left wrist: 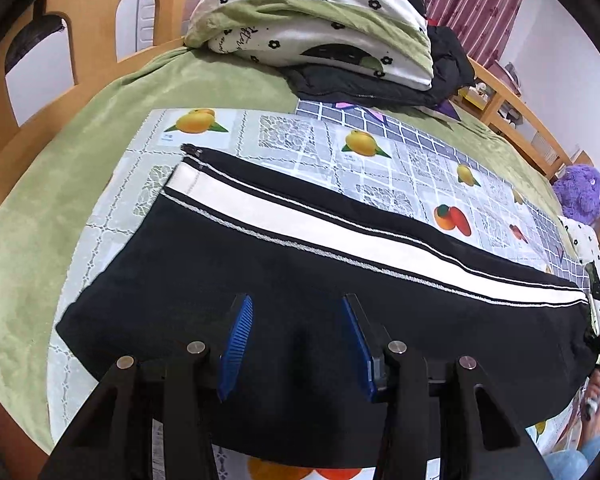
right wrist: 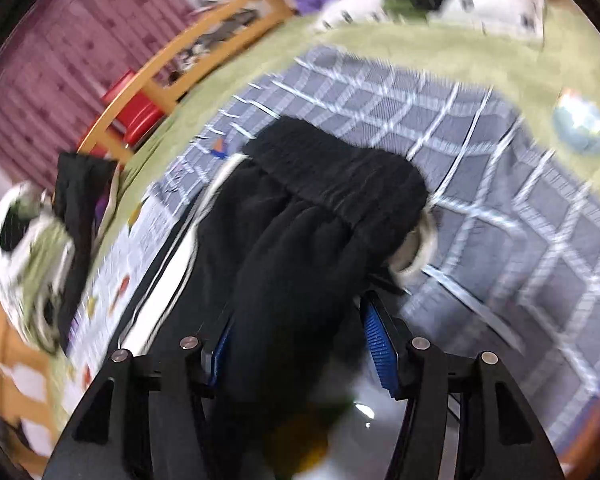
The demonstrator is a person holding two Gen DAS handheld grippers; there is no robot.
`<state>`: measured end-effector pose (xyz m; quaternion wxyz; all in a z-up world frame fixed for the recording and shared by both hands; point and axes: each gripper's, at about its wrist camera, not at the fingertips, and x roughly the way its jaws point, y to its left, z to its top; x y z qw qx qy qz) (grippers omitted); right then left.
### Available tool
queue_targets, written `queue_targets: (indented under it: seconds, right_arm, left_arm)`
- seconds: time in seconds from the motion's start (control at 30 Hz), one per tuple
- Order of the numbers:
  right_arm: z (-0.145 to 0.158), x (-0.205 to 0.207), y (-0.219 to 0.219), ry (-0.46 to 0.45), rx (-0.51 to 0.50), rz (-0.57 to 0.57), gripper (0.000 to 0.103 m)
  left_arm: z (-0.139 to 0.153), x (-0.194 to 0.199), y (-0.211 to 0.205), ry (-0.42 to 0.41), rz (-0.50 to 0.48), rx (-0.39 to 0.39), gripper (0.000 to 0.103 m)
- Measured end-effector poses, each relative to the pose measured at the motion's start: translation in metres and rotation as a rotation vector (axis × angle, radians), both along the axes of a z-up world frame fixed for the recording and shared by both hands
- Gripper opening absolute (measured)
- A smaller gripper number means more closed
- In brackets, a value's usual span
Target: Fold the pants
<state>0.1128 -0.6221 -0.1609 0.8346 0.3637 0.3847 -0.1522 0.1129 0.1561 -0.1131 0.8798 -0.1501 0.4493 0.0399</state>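
Black pants (left wrist: 260,272) with a white side stripe (left wrist: 300,224) lie stretched lengthwise across a fruit-print mat on the bed. My left gripper (left wrist: 296,312) sits low over the black leg near its front edge. Its blue pads (left wrist: 238,332) stand apart with nothing pinched between them. In the blurred right wrist view the bunched elastic waistband (right wrist: 332,184) and a white drawstring (right wrist: 416,248) lie ahead. Black fabric runs down between the fingers of my right gripper (right wrist: 300,320). Its right pad (right wrist: 378,344) stands clear of the cloth and the left pad is mostly hidden by it.
The mat (left wrist: 300,136) covers a green bedspread (left wrist: 80,152). A folded flowered quilt (left wrist: 320,28) on a black jacket (left wrist: 380,84) sits at the far end. A purple plush toy (left wrist: 580,196) and a wooden bed rail (left wrist: 512,120) are at the right. A grey checked cloth (right wrist: 500,200) lies under the waistband.
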Motion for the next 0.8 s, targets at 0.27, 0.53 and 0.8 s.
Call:
queue_targets:
  seconds: [0.27,0.53,0.8]
  right_arm:
    - [0.062,0.013,0.005,-0.132,-0.215,0.192,0.022]
    - [0.024,-0.010,-0.014,0.196,-0.268,0.190,0.045]
    - [0.100,0.019,0.077,-0.007,-0.493,0.401,0.054]
  left_arm:
    - [0.006,0.002,-0.019,-0.011,-0.013,0.032,0.044]
    - [0.020,-0.002,-0.026,-0.031,-0.018,0.052,0.044]
    - [0.015,0.004,-0.012,0.009,0.037,0.068,0.044]
